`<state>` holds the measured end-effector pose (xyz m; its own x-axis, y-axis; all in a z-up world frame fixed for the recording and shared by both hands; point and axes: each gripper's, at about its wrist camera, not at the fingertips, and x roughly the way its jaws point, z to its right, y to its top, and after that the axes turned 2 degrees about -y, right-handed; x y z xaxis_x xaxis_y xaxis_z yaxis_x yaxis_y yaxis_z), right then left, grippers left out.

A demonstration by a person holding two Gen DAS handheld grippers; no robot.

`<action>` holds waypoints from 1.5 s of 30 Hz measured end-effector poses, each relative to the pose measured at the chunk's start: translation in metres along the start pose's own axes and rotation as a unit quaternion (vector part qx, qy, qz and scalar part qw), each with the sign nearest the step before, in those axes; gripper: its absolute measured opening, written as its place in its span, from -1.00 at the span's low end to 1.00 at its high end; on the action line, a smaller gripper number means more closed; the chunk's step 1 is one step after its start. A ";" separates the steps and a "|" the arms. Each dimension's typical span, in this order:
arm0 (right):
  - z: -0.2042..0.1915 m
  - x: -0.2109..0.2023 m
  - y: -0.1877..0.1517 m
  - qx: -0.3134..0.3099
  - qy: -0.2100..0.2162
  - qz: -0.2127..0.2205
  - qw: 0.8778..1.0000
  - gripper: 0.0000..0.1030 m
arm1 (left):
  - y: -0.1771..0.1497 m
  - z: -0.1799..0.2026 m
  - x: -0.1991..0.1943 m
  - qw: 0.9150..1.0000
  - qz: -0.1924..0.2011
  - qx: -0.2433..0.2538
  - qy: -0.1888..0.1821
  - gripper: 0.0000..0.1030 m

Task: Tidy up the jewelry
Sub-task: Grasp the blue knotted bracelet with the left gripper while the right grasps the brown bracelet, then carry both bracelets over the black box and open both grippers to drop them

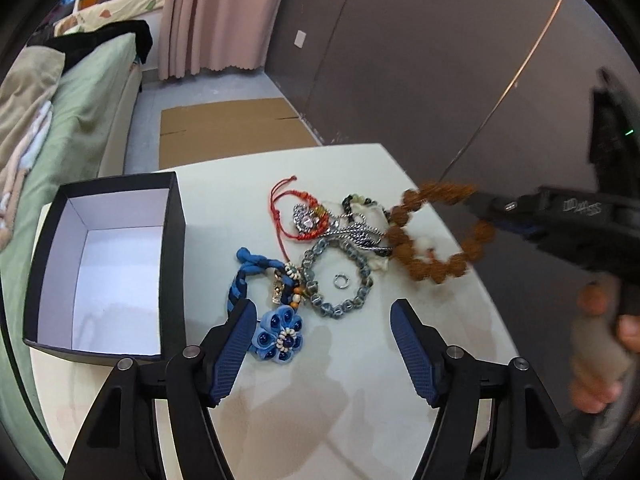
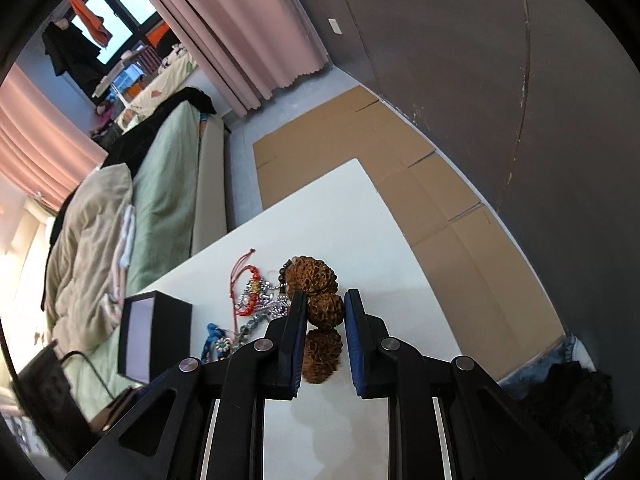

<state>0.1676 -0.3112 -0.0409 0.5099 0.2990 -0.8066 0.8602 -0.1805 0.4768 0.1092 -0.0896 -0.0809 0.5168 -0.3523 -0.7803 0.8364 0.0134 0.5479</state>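
Your right hand-held gripper [image 2: 325,312] is clamped on one knobbly brown bead of the seed-bead bracelet [image 1: 430,236], whose loop hangs over the right side of the jewelry pile, its lower beads low by the pile, though I cannot tell if they touch the counter [image 1: 360,360]. The risk is there: the beads are round, hard and deeply wrinkled, so a pinch on a single one could roll out of the ribbed blue pads, and the dangling loop looks close enough to the silver chain [image 1: 356,232] to snag it and drag the tangle along. Your left hand-held gripper [image 1: 323,346] stands wide with nothing between its jaws, low over the counter beside the blue fabric flower [image 1: 280,340]; closing there could catch the braided blue cord [image 1: 244,280] too. The grey glass-bead bracelet [image 1: 340,276] rings a small metal ring [image 1: 341,281], easy to knock away on the smooth white top. The red cord bracelet [image 1: 296,216] lies farther back. The black box [image 1: 176,240], stiff-walled, white inside, holds nothing yet
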 end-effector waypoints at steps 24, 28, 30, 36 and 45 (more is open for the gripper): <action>-0.012 -0.031 -0.010 -0.008 0.072 0.033 0.997 -0.61 | -0.005 -0.018 -0.030 0.997 0.038 -0.018 0.065 -0.55; -0.027 -0.032 -0.014 -0.021 0.093 0.041 0.995 -0.61 | 0.001 -0.026 -0.055 0.995 0.078 -0.035 0.049 -0.55; -0.036 -0.031 -0.015 -0.025 0.107 0.043 0.993 -0.61 | 0.007 -0.031 -0.063 0.994 0.093 -0.041 0.043 -0.55; -0.060 -0.025 -0.017 -0.030 0.152 0.043 0.987 -0.61 | 0.012 -0.053 -0.085 0.989 0.122 -0.075 0.032 -0.55; -0.094 -0.011 -0.025 -0.041 0.197 0.037 0.979 -0.61 | 0.018 -0.085 -0.101 0.981 0.150 -0.121 0.027 -0.27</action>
<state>0.1409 -0.2216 -0.0107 0.5179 0.6285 -0.5803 0.8104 -0.1434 0.5681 0.0878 0.0261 -0.0173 0.7492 -0.2492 -0.6137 0.6613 0.3323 0.6725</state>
